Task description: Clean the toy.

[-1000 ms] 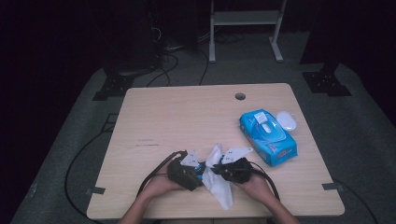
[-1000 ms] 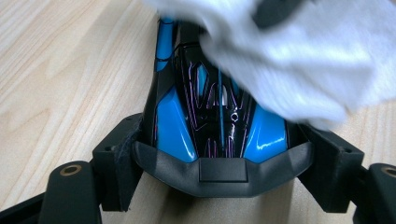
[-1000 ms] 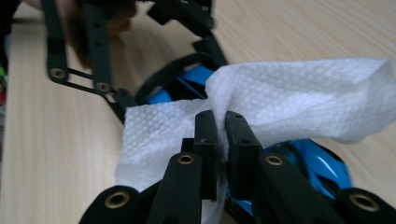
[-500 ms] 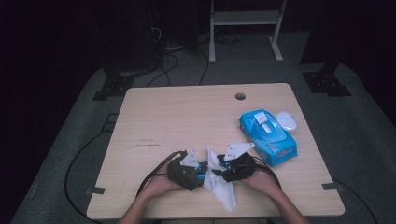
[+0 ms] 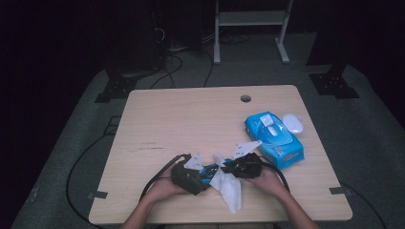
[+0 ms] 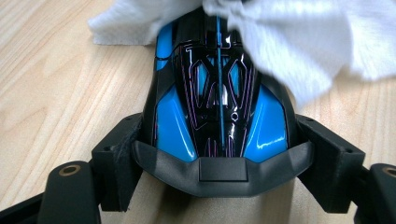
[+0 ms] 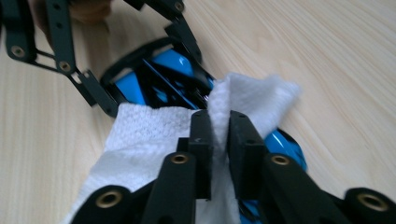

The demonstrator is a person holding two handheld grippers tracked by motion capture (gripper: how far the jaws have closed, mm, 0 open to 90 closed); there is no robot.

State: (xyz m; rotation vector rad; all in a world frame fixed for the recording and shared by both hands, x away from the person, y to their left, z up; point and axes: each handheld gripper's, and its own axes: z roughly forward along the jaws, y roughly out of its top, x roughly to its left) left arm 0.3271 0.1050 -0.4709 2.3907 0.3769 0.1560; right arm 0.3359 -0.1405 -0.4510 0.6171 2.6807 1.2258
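The right gripper (image 7: 219, 126) has shifted leftward, jaws just closing, apparently pinching the wipe (image 7: 154, 135) over the mouse (image 6: 219, 98).

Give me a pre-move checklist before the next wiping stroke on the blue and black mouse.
1. Left gripper clamps the mouse from both sides: ok.
2. Right gripper has just been closing and now pinches a fold of the wipe between its fingers: ok.
3. Wipe lies against the mouse's far end in the left gripper view: ok.
4. Mouse rests on the table, not lifted: cannot tell.
5. Wipe pack stands apart, to the right of the hands: ok.
6. Loose tail of the wipe hangs toward the near table edge in the high view; could drag: not ok.
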